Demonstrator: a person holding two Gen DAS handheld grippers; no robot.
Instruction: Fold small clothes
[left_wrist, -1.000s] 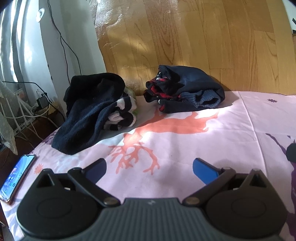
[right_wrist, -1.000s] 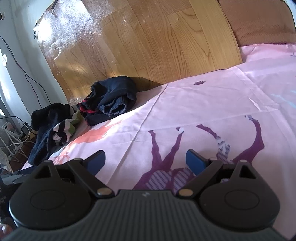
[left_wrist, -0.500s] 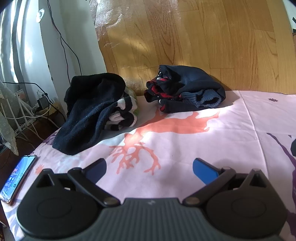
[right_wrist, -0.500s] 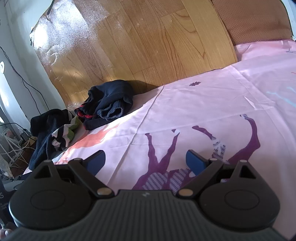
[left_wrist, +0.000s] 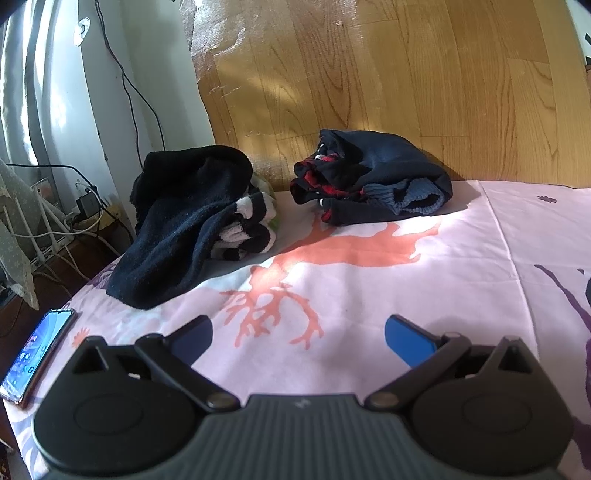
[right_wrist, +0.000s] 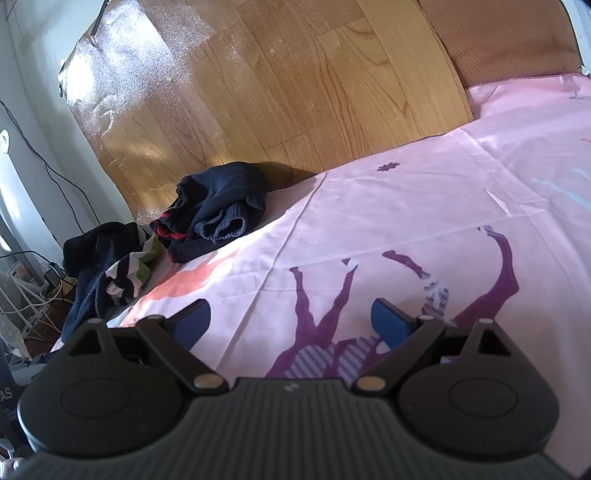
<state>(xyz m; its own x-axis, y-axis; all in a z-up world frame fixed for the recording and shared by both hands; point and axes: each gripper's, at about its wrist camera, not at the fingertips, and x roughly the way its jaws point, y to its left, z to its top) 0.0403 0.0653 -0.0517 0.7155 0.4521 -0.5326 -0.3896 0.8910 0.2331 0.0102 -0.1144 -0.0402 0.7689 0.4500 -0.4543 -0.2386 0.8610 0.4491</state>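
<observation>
Two heaps of small clothes lie on the pink printed bedsheet (left_wrist: 369, 295) near the wooden headboard. A black garment over striped pieces (left_wrist: 192, 221) lies at the left; it also shows in the right wrist view (right_wrist: 99, 266). A dark navy bundle with red inside (left_wrist: 373, 177) lies at the centre back, and in the right wrist view (right_wrist: 218, 210). My left gripper (left_wrist: 297, 338) is open and empty, low over the sheet in front of both heaps. My right gripper (right_wrist: 290, 319) is open and empty, further right over the purple print.
A phone (left_wrist: 35, 356) with its screen lit lies at the bed's left edge. Cables and a charger (left_wrist: 86, 206) hang by the wall on the left. The wooden headboard (left_wrist: 369, 92) stands behind the clothes. A brown pillow (right_wrist: 509, 40) lies at the far right.
The right wrist view has tilted and swung a little rightward, so the clothes sit lower and further left in it. The left gripper has barely moved. Both stay open.
</observation>
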